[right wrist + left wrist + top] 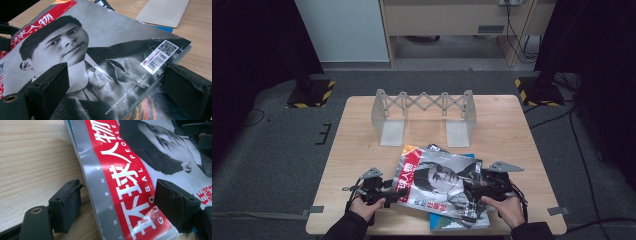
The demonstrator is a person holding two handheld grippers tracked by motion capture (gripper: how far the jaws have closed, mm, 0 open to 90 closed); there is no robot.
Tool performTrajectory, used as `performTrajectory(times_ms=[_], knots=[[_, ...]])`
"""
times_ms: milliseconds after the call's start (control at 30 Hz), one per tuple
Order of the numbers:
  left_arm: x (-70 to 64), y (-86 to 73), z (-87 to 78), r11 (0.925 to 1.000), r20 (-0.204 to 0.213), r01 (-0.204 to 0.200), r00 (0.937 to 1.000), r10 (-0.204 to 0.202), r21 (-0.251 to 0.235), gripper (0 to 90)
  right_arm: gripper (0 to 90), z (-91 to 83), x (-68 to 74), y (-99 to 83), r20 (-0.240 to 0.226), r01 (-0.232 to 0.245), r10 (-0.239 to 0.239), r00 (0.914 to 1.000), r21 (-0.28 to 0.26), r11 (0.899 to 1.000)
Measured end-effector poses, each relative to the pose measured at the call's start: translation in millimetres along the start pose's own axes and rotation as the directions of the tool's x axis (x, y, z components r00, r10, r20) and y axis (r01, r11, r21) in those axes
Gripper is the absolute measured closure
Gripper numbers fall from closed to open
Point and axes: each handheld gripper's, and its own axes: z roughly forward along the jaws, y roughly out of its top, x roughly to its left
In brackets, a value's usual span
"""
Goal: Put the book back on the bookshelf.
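- Now we see the left hand-held gripper [396, 194] with jaws spread apart, straddling the magazine's [439, 181] red spine edge.
- We see that magazine lying atop others on the table [357, 145], before a rack [423, 107].
- Our right hand-held gripper [468, 186] gapes around its barcode corner.

Red-banded grey magazine [439, 182] with black-and-white portrait, seemingly blue book [452, 222] beneath

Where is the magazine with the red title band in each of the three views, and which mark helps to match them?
High view: magazine, front centre of table, between both grippers.
Left gripper view: right of centre, between the jaws.
Right gripper view: centre, between the jaws.
Shared landmark: red title band.
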Motion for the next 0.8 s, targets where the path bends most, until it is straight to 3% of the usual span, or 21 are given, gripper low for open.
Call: performTrajectory(times_ms=[133,167,233,333,433,567,633,800], knots=[[3.0,-0.5,3.5,0.9997,0.042,0.025,0.9988,-0.025,0.001,21.1,7.4,0.7,0.5,-0.6,-0.001,0.004,-0.004,1.0,0.0,1.0],[3.6,-0.5,4.7,0.999,0.076,0.044,0.9961,-0.045,0.011,23.5,7.2,1.0,0.6,-0.7,0.001,0.007,-0.007,1.0,-0.001,1.0],[2.8,-0.1,4.1,0.9986,0.1,0.05,0.9937,-0.051,0.017,27.8,7.1,1.2,0.8,-0.8,0.001,0.008,-0.008,1.0,-0.001,1.0],[1.1,1.5,0.9,0.9992,0.092,0.037,0.995,-0.038,0.013,30.2,7.0,1.3,1.0,-1.0,0.002,0.007,-0.007,1.0,0.001,1.0],[0.1,3.8,-6.8,0.9981,0.105,0.061,0.9927,-0.059,-0.012,37.7,6.6,2.0,1.0,-1.4,0.003,0.01,-0.01,1.0,-0.002,1.0],[-6.0,10.1,-17.4,0.9923,0.113,0.065,0.9921,-0.053,-0.106,44.5,5.1,2.8,1.4,-2.2,0.002,0.018,-0.018,0.9998,-0.002,1.0],[-8.4,12.7,-18.1,0.989,0.114,0.073,0.9917,-0.059,-0.129,46.0,5.0,2.5,0.5,-2.5,-0.003,0.011,-0.011,0.9999,-0.005,1.0],[-8.9,14.7,-14.4,0.9877,0.123,0.088,0.9898,-0.072,-0.129,47.1,4.9,2.4,0.1,-2.7,-0.007,0.001,-0.001,1.0,-0.01,1.0]])
